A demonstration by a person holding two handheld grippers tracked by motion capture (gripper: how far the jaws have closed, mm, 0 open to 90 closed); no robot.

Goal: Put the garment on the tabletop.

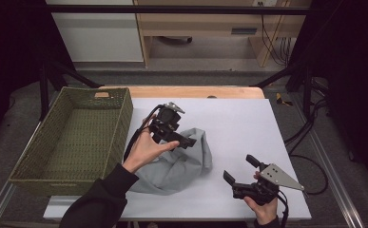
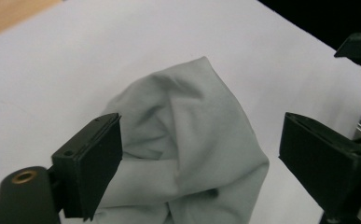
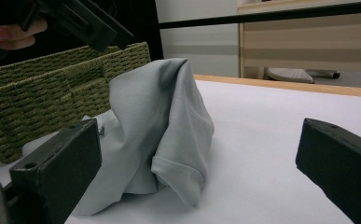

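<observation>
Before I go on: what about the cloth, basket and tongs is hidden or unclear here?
- Grey cloth: its near-left part is hidden by the person's left hand and sleeve in the high view.
- Woven basket: its inside is hidden by its own wall in the right gripper view.
- Left tongs: whether they touch the cloth cannot be told.
- Garment type: unclear, bunched.

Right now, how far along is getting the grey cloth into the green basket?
Nothing looks done: the basket holds nothing, and the grey cloth lies bunched on the white table. In hand: the left gripper hovers open over it. The right gripper is open, apart. Left: grasping and moving.
</observation>
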